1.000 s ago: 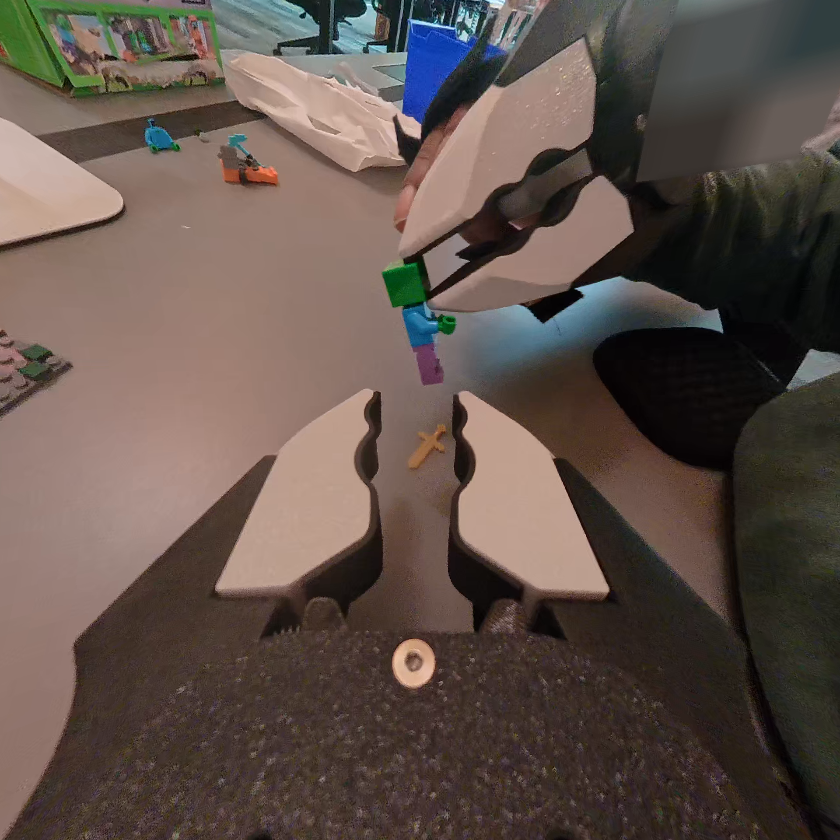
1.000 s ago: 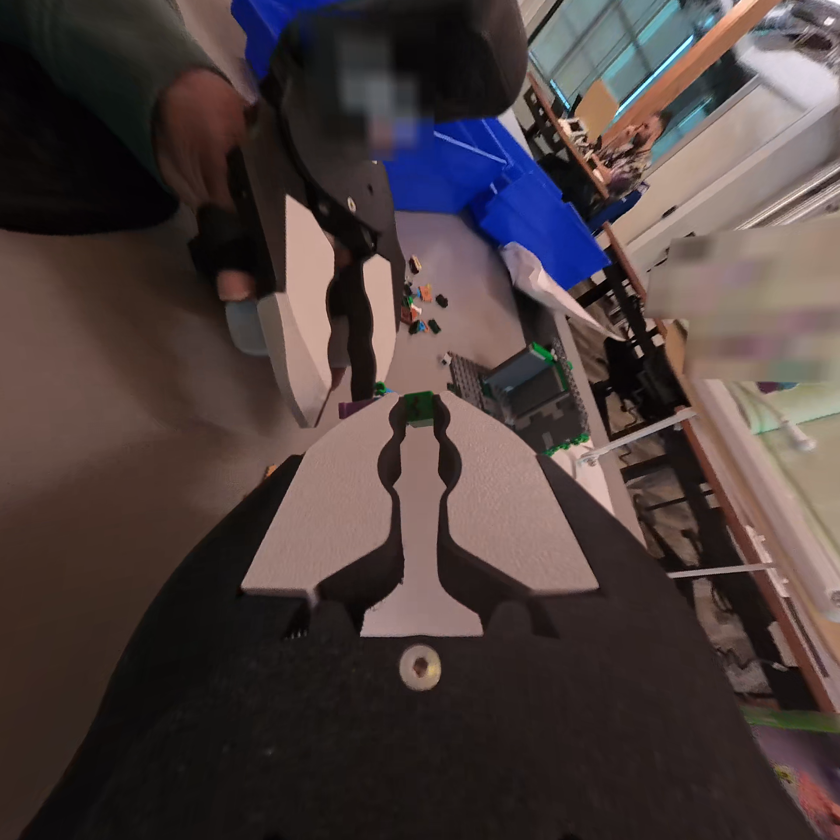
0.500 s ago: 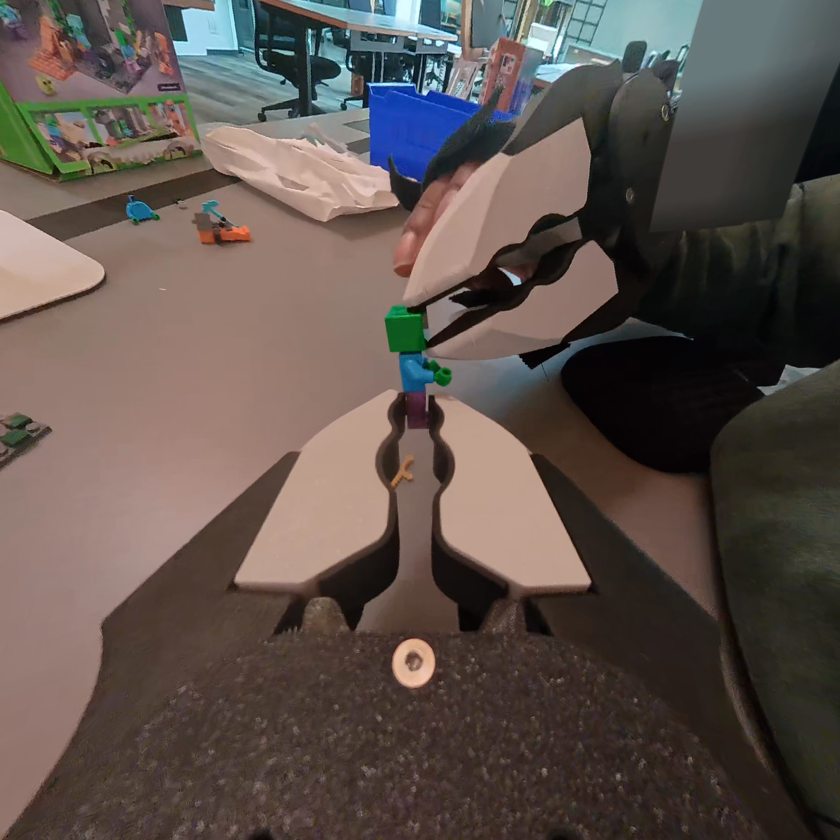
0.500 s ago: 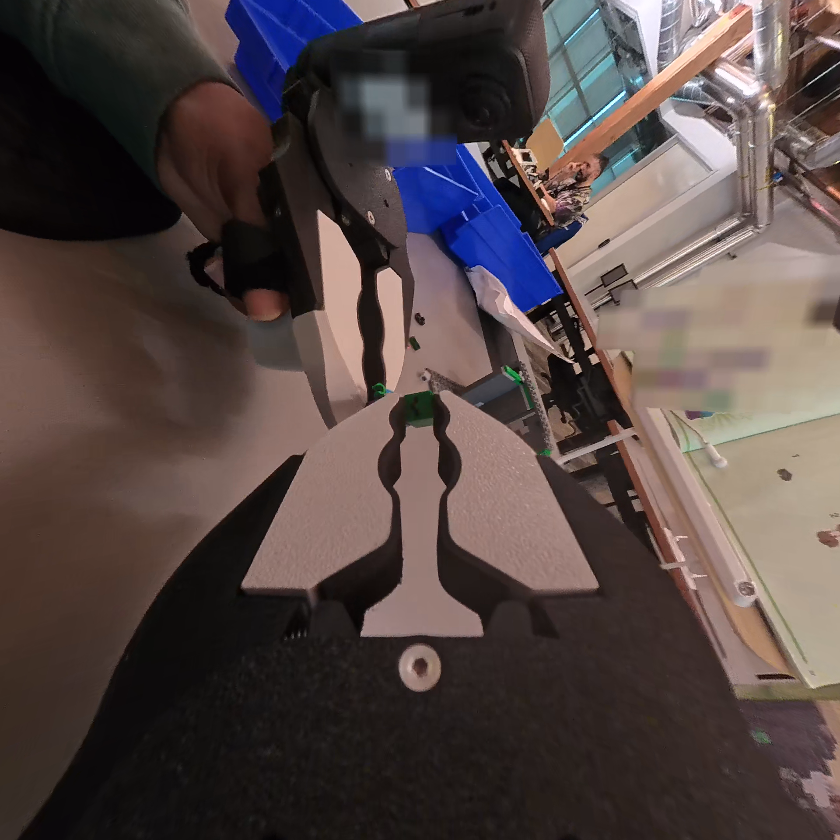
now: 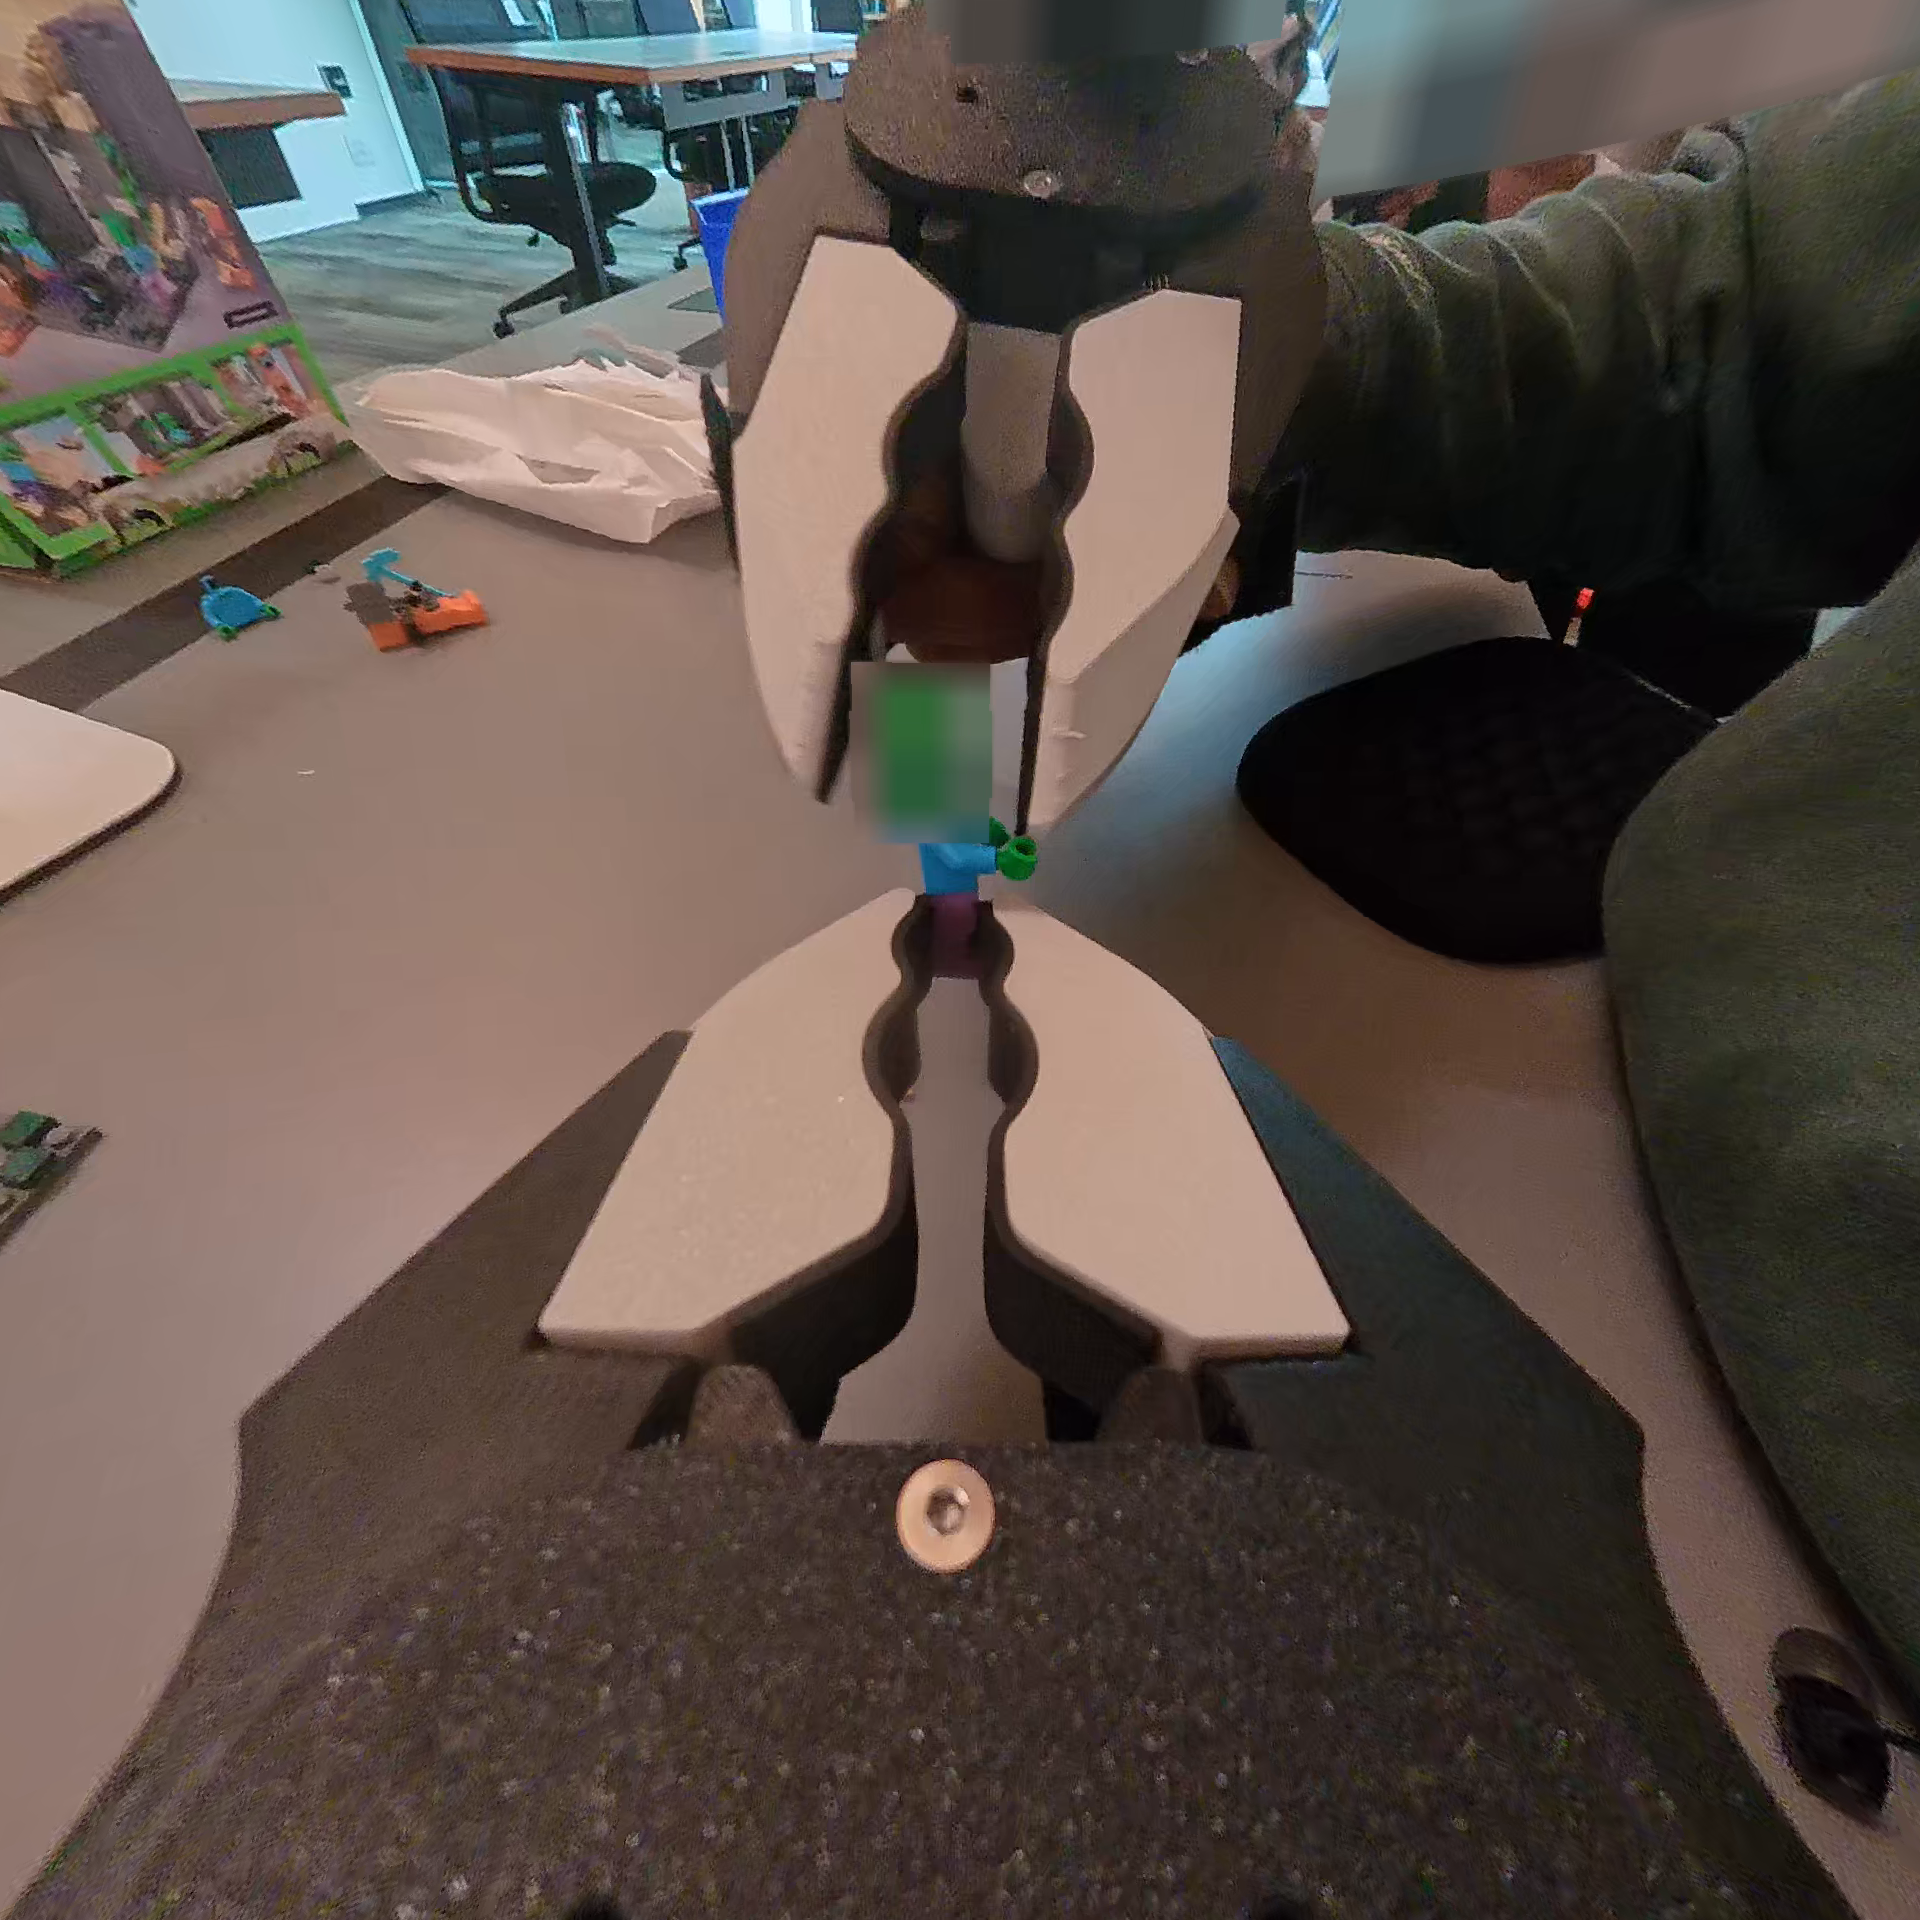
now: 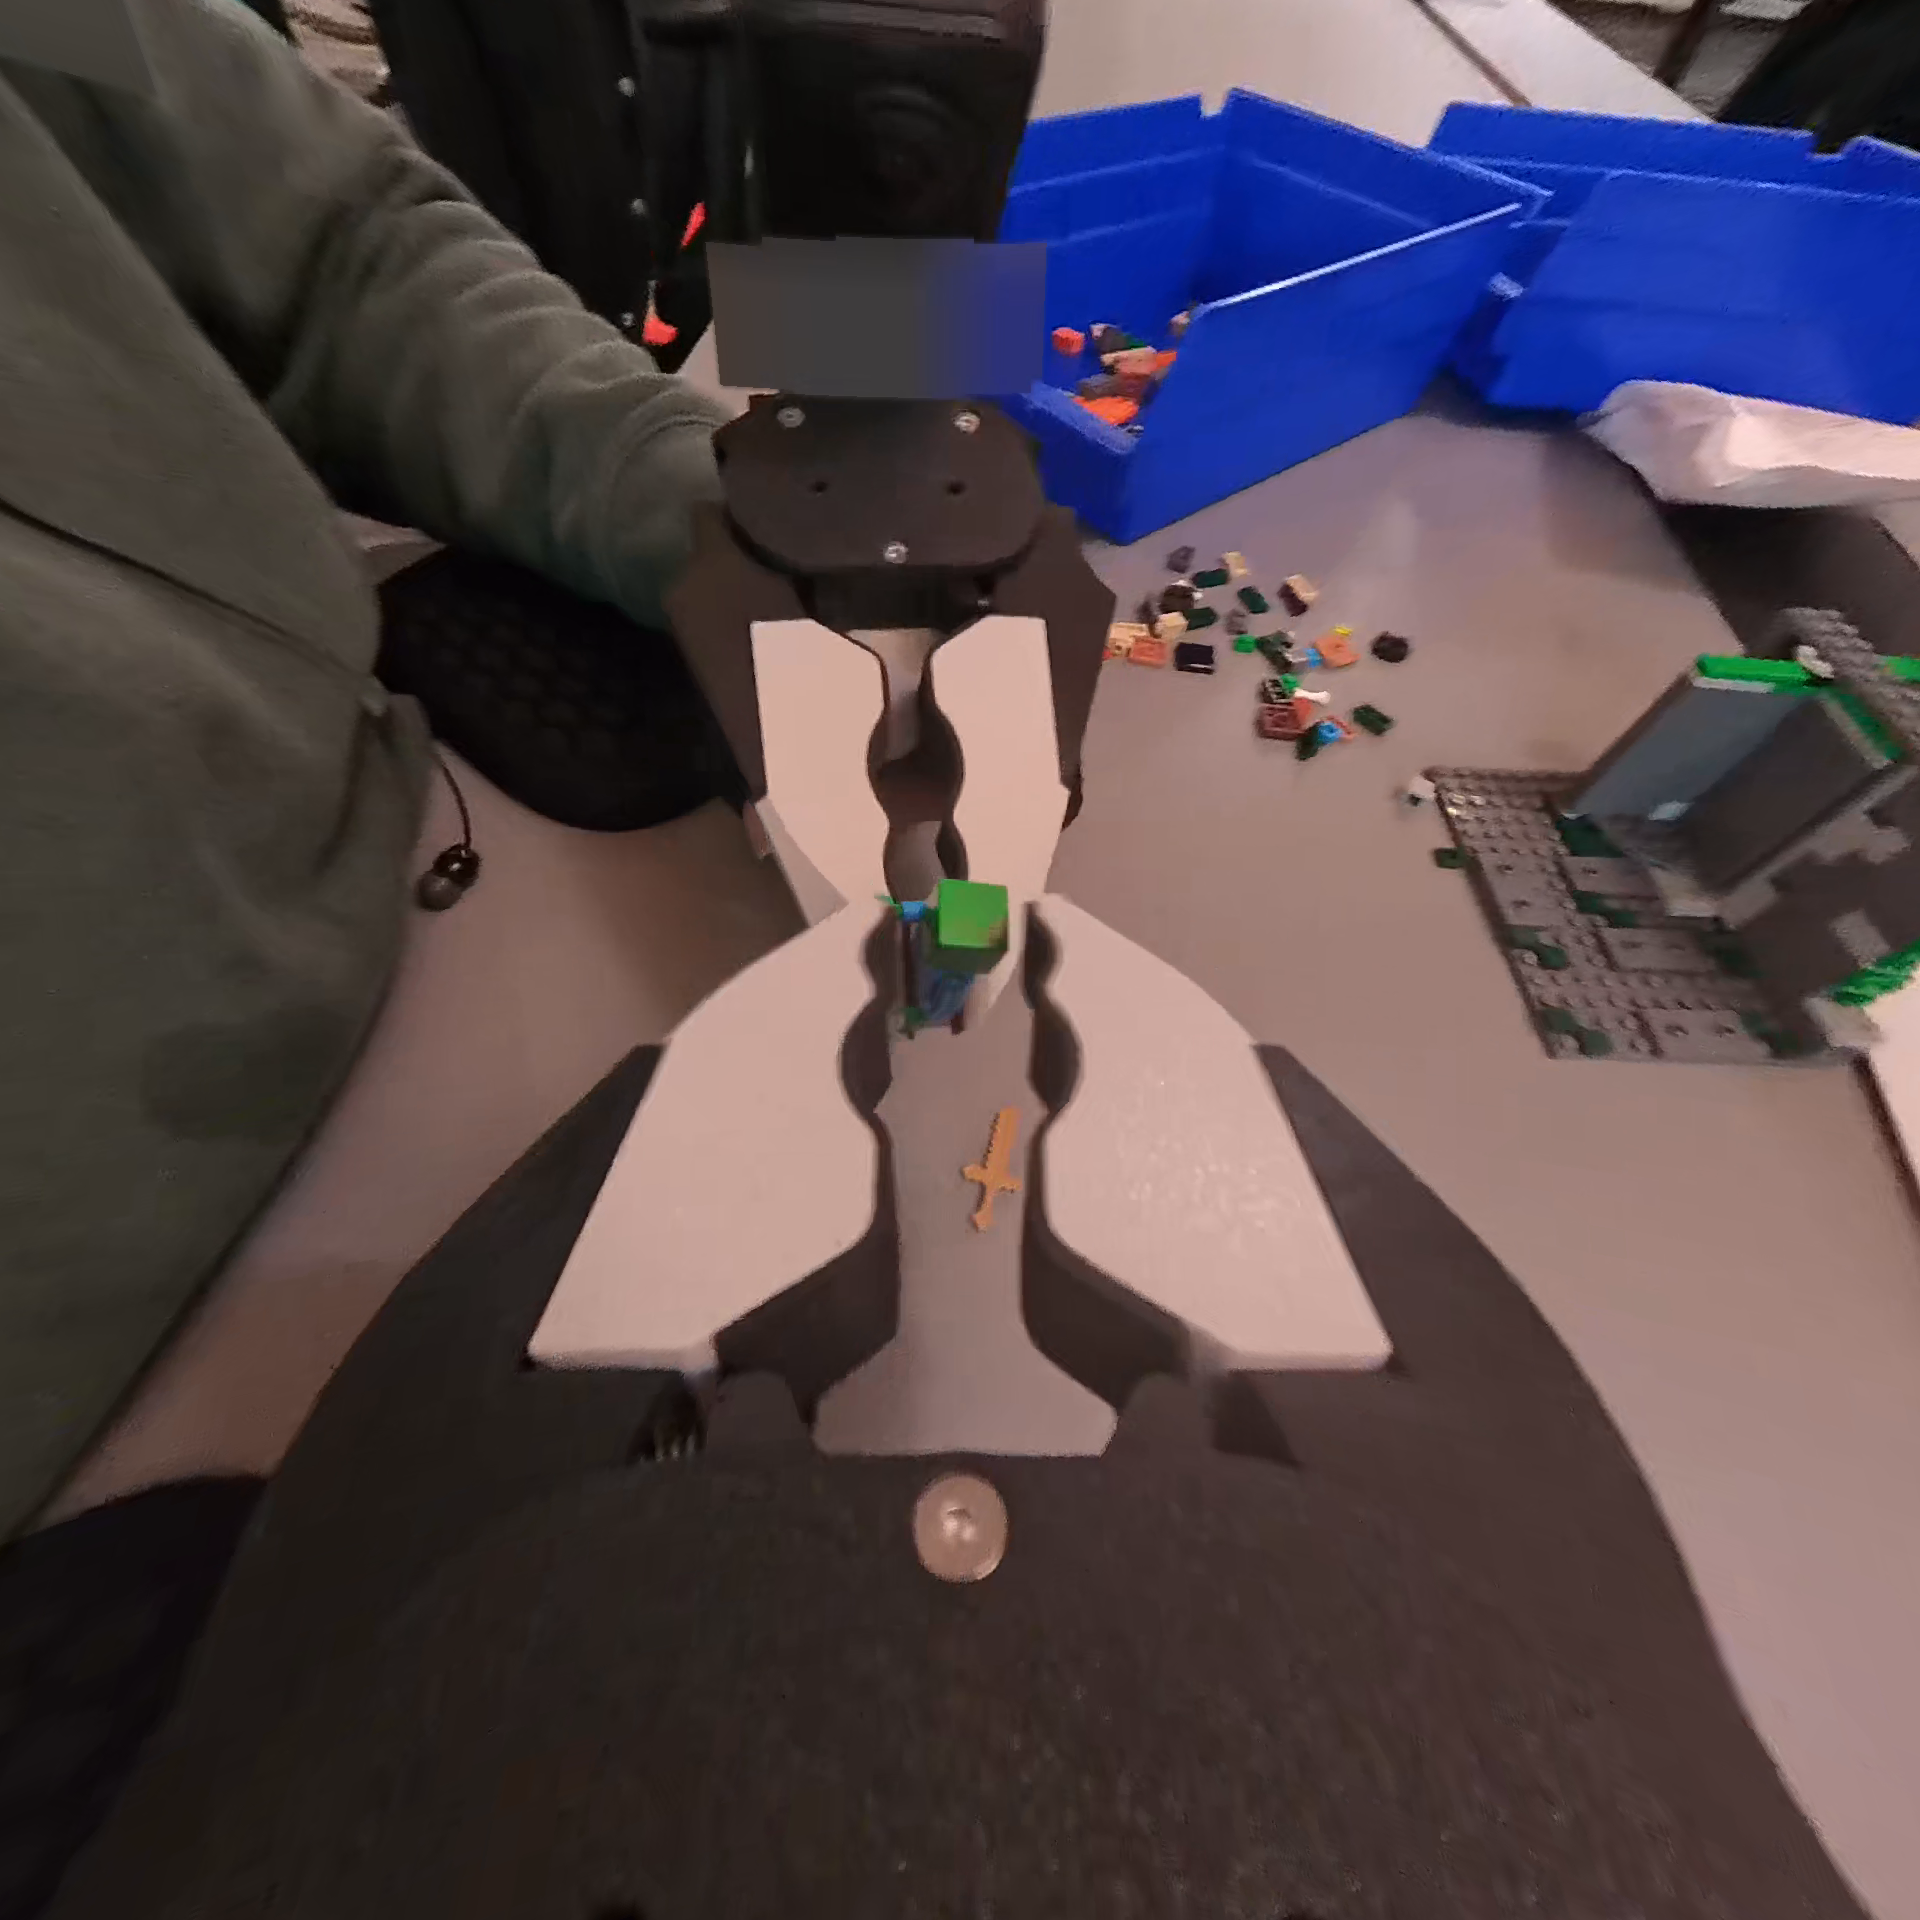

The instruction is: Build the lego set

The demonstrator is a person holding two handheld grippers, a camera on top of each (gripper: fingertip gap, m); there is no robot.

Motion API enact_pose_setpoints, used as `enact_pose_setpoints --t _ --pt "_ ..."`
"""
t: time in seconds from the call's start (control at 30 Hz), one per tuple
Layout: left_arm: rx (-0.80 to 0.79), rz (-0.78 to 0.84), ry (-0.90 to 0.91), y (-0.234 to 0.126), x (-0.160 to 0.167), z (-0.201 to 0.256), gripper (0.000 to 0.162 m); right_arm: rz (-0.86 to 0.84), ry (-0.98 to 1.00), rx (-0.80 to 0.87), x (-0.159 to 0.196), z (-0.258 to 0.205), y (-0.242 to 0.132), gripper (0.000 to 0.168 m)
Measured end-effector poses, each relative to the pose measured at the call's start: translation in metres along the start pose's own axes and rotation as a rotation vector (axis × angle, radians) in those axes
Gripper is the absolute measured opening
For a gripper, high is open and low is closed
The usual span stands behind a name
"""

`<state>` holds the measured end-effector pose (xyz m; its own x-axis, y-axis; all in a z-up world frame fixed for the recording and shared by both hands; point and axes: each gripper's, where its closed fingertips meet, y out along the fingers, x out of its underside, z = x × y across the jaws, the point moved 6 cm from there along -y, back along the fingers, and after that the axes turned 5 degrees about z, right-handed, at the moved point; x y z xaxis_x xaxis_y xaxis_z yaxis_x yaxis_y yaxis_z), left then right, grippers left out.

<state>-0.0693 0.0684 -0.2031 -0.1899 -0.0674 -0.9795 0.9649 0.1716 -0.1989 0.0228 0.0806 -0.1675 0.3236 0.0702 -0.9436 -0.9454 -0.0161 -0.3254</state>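
A minifigure with a green head (image 6: 971, 923), blue torso (image 5: 951, 864) and purple legs (image 5: 951, 935) is held upright above the grey table. My left gripper (image 5: 951, 920) is shut on its purple legs; it also shows in the right wrist view (image 6: 920, 894), pointing toward the camera. My right gripper (image 6: 951, 925) faces it from the other side with its jaws apart around the green head, a gap on each side. It shows in the left wrist view (image 5: 930, 800) above the figure. A small gold sword (image 6: 994, 1169) lies on the table below.
Blue bins (image 6: 1247, 343) with bricks stand behind. Loose bricks (image 6: 1247, 644) lie beside a partly built grey model (image 6: 1683, 862). A white bag (image 5: 540, 447), the set box (image 5: 135, 343), a small orange build (image 5: 416, 613) and a black mesh pad (image 5: 1455, 790) are around. Only a small space, under 4 cm, lies between the two pairs of fingers. My left gripper's tips are some 8 centimetres from the small gold sword (image 6: 994, 1169).
My left gripper rose and shut on the figure's legs. My right gripper swung round to face it head-on and its jaws opened from the green head.
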Motion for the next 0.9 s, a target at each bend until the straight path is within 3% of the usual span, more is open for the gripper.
enact_pose_setpoints --t 0.03,0.33,0.7,0.9 --pt "0.009 -0.004 -0.009 0.001 0.0 0.001 0.008 -0.009 -0.013 -0.001 0.0 -0.001 0.001 0.015" --pt "0.058 0.004 -0.238 0.001 0.002 -0.005 0.008 0.013 -0.131 0.076 0.002 -0.002 0.0 0.014" --pt "0.04 -0.01 -0.163 0.005 0.005 -0.006 0.018 0.041 0.093 -0.008 0.005 0.009 -0.003 0.014" --pt "0.076 0.005 -0.235 0.006 0.004 -0.004 0.008 0.022 0.038 0.005 0.004 0.006 0.002 0.014"
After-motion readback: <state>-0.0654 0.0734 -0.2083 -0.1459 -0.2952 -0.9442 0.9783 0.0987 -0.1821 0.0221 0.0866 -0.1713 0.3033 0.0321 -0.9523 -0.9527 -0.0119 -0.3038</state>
